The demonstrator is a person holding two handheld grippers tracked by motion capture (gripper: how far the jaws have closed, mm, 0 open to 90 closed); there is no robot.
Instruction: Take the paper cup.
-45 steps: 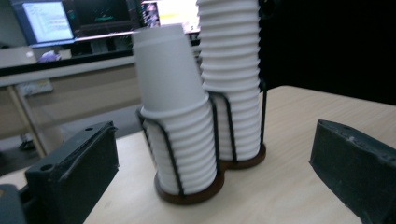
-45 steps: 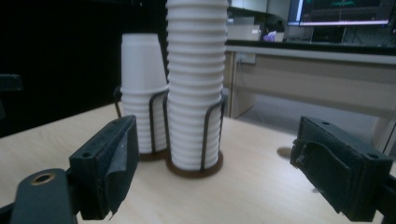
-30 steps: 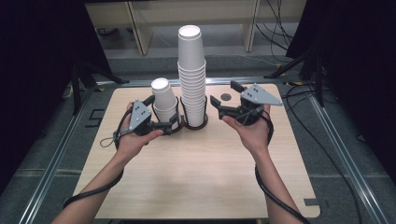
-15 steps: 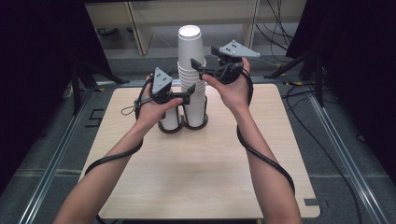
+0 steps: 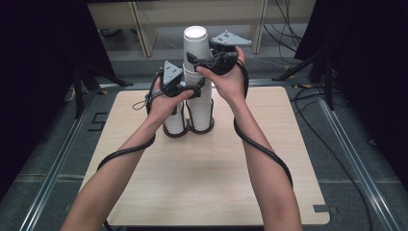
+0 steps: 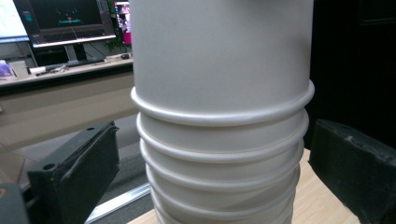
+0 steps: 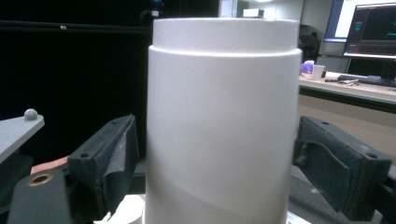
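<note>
Raised, both hand-held grippers straddle the tall cup stack (image 5: 198, 77), jaws spread, right (image 5: 211, 58) above left (image 5: 192, 89).

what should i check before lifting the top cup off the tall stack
1. Right claw around the top paper cup: ok, the cup sits between its jaws near the upturned base.
2. Right claw shut on the cup: not ok, gaps show on both sides, so it is open.
3. Left claw around the tall cup stack lower down: ok, the rolled rims sit between its jaws.
4. Left claw bracing the stack: not ok, both jaws stand apart from the rims.
5. Stack upright on the wooden table: ok in the high view.
6. Short cup stack out of the way: cannot tell, it stands right beside the tall one, under the left hand.
</note>
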